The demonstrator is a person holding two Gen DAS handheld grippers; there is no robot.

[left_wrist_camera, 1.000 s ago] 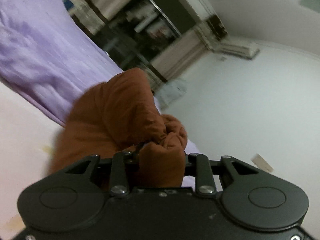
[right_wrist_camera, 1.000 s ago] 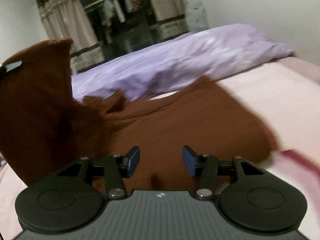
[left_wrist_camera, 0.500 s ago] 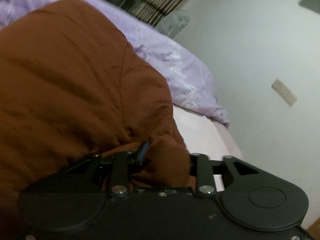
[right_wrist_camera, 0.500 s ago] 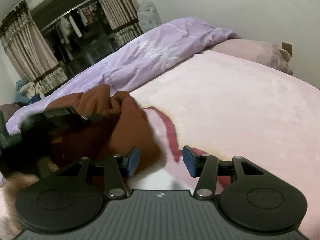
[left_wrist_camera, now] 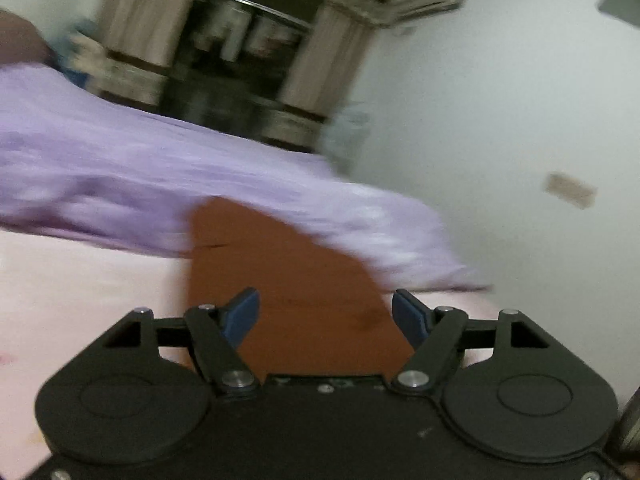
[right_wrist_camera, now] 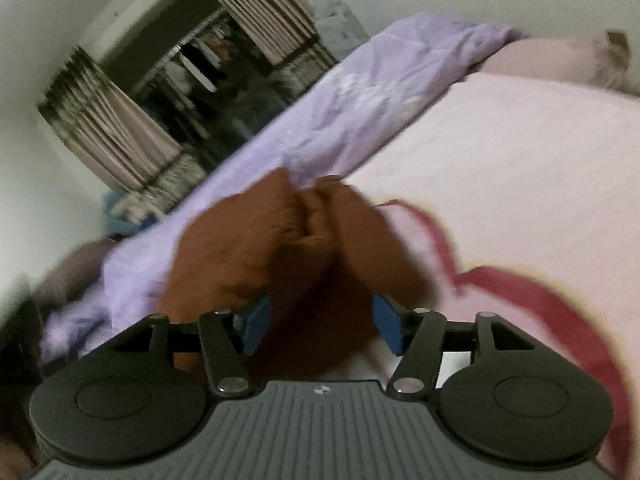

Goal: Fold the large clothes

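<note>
Left wrist view: brown garment on bed, both grippers spread

Left hand-held gripper [left_wrist_camera: 325, 316] stands wide, gripping nothing; the brown garment [left_wrist_camera: 288, 280] lies between its fingers on the pink bed [left_wrist_camera: 80, 280], long axis running away, narrowing toward the lilac duvet [left_wrist_camera: 120, 168]. Right hand-held gripper [right_wrist_camera: 322, 326] likewise wide, above the bunched garment.

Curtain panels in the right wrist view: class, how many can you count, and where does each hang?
2. One curtain panel hangs left of the dark opening; the other curtain panel hangs right of it. More may lie outside the frame.
</note>
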